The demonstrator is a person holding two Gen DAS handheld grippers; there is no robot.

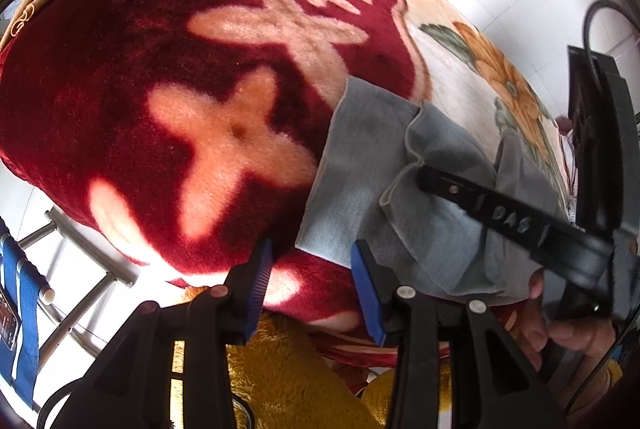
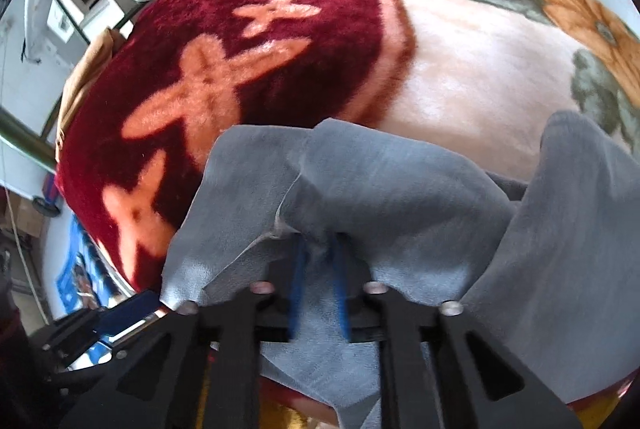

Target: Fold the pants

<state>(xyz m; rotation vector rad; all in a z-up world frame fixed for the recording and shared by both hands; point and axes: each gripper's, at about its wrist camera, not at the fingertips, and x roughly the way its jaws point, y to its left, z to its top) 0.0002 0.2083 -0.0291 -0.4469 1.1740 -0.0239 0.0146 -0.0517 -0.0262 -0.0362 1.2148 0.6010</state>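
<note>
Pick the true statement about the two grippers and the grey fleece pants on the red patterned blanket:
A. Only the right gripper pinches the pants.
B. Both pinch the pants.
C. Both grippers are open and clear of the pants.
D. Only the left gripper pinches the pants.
A: the right gripper has grey fleece pants bunched between its blue pads, while the left gripper stands open with nothing between its fingers.

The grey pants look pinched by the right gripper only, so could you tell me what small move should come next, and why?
Probably bring the open left gripper onto the near edge of the grey pants and close. The right gripper already pinches a bunched fold, while the left holds nothing over the blanket.
</note>
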